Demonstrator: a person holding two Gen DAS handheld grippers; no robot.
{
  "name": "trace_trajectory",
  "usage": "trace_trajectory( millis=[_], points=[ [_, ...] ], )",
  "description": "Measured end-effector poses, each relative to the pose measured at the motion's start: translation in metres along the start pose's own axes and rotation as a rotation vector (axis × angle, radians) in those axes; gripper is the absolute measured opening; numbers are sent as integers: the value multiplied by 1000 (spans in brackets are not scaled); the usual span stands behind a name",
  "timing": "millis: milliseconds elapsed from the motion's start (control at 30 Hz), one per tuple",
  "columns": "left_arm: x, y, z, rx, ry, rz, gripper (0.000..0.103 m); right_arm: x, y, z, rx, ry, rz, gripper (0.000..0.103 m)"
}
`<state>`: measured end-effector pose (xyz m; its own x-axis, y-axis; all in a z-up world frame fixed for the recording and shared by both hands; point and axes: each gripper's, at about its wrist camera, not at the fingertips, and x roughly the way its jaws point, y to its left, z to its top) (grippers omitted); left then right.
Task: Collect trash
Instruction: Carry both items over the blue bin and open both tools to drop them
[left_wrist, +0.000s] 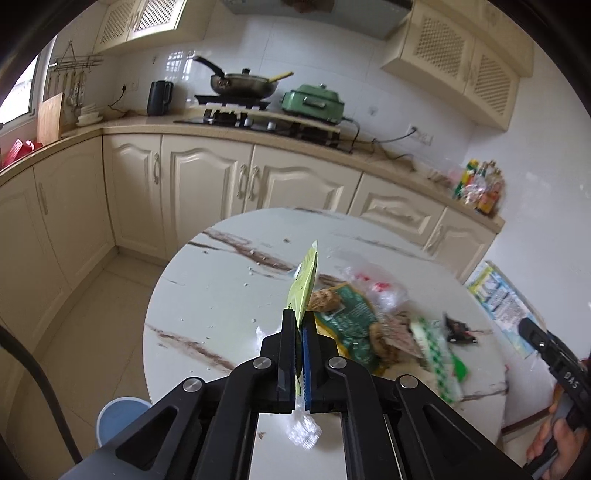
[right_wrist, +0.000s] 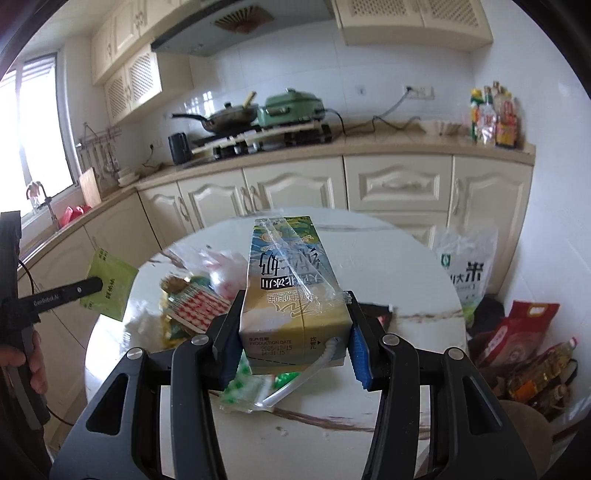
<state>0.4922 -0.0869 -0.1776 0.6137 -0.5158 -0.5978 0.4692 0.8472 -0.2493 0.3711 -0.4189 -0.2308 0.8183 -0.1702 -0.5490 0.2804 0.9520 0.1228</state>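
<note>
Above the marble bench (left_wrist: 207, 295) | left gripper (left_wrist: 300, 328) jaws pinching green sachet (left_wrist: 306, 284), edge-on, long axis running up and away | right gripper (right_wrist: 293, 332) jaws clamping milk carton (right_wrist: 288, 288), long axis pointing away, straw end nearest | advice: keeping both grips firm and clearing remaining wrappers (left_wrist: 354, 325) while carrying toward blue bin (left_wrist: 118, 417).

Each tool is matte black — two angular linkage arms joined by round silver pivot screws, with blue ribbed pads on the fingers. The left tool (left_wrist: 300, 332) shows a grey body and a black cable at its side; the right tool (right_wrist: 293, 328) looks alike.
</note>
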Motion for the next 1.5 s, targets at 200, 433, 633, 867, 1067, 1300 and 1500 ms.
trace_trajectory(
  millis=[200, 433, 633, 867, 1067, 1300, 1500],
  points=[
    [-61, 16, -12, -14, -70, -13, 0, -15, 45, 15, -60, -34, 77, 46],
    [-134, 69, -43, -64, -104, 80, 0, -13, 150, 13, -174, -15, 281, 47],
    [-162, 149, -91, -152, -23, 236, 0, 13, 263, -21, -293, 57, 467, 46],
    [-138, 254, -171, -324, 179, 381, 0, 98, 375, -101, -417, 263, 549, 46],
    [-107, 316, -225, -444, 316, 372, 0, 203, 414, -181, -438, 529, 542, 47],
    [-85, 364, -254, -498, 407, 342, 0, 304, 444, -254, -453, 734, 515, 47],
    [-63, 388, -250, -502, 443, 338, 0, 348, 447, -280, -431, 784, 501, 84]
  ],
)
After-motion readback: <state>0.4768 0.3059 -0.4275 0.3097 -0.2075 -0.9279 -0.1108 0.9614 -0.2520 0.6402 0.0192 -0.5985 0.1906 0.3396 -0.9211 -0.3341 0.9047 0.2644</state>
